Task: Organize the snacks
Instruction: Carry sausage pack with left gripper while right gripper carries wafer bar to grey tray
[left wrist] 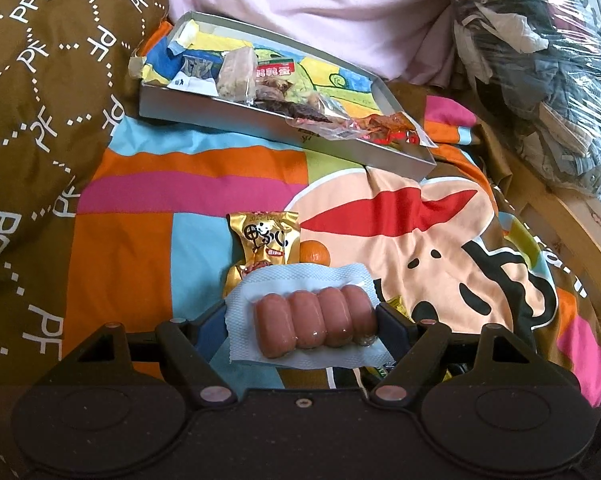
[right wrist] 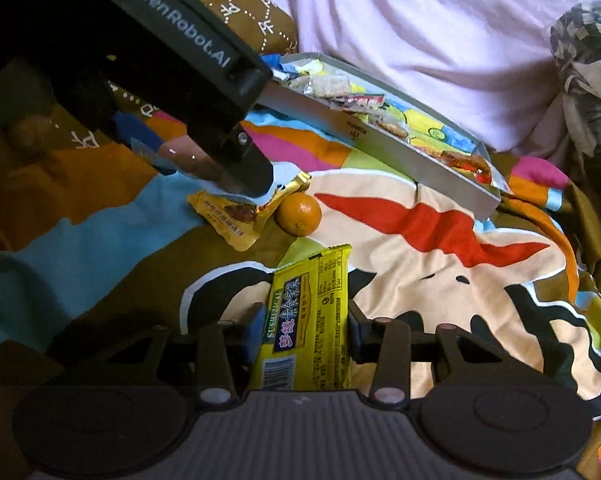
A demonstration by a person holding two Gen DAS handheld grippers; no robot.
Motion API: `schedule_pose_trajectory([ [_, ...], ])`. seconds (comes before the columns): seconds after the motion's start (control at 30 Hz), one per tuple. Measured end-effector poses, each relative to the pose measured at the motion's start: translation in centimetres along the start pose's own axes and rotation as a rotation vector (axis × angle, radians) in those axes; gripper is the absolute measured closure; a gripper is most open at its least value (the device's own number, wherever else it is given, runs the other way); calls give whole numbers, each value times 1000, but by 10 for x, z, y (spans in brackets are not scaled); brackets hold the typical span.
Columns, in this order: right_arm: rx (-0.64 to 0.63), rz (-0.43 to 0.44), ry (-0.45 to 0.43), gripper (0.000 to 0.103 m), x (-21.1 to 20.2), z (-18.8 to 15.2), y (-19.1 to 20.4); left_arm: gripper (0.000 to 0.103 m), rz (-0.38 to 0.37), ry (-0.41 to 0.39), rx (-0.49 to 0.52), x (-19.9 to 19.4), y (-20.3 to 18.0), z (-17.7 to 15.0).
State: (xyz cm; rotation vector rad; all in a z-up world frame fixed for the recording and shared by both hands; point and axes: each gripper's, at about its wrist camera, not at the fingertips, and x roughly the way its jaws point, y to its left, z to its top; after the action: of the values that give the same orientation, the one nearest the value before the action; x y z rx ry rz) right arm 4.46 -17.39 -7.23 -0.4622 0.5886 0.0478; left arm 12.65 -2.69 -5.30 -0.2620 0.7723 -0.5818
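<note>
Above the patterned bedspread [left wrist: 140,184], the left gripper [left wrist: 300,320] is held tilted downward and forward, and its jaws are set wide on a sealed sausage pack [left wrist: 312,320] that is clamped across its width between the pads. Just beyond the pack, a gold snack packet [left wrist: 262,240] and a small orange [left wrist: 314,256] are seen lying on the bedspread, touching or nearly touching each other. Farther back, a shallow grey tray [left wrist: 228,120] loaded with wrapped snacks is propped against pink bedding [left wrist: 320,12]. To the right, the right gripper [right wrist: 302,328] is likewise angled downward; its jaws are closing on a yellow snack bar [right wrist: 308,320] that stands lengthwise between the fingers, with both pads met by the wrapper's edges.
</note>
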Motion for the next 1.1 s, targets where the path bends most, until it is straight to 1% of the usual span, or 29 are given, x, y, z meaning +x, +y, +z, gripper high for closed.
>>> schedule_pose_trajectory([
  [0.1, -46, -27, -30, 59, -4, 1, 3, 24, -1, -5, -2, -1, 1, 1],
  [0.27, -66, -52, -68, 59, -6, 6, 1, 24, 0, -16, -8, -2, 1, 2],
  [0.4, -77, -79, -106, 59, -7, 13, -8, 24, 4, -43, 0, -4, 0, 6],
  [0.53, -65, -102, -150, 59, -3, 28, -26, 24, 9, -80, -12, -4, -2, 19],
  [0.73, -70, -149, -223, 58, 12, 59, -63, 23, 25, -159, -37, -5, -4, 51],
  [0.87, -59, -148, -251, 58, 32, 83, -86, 23, 53, -212, -47, 1, -4, 79],
  [1.0, -89, -151, -268, 58, 61, 104, -100, 23, 78, -264, -33, 16, -3, 117],
  [1.1, -90, -152, -262, 58, 83, 120, -109, 23, 104, -292, -6, 32, -4, 147],
])
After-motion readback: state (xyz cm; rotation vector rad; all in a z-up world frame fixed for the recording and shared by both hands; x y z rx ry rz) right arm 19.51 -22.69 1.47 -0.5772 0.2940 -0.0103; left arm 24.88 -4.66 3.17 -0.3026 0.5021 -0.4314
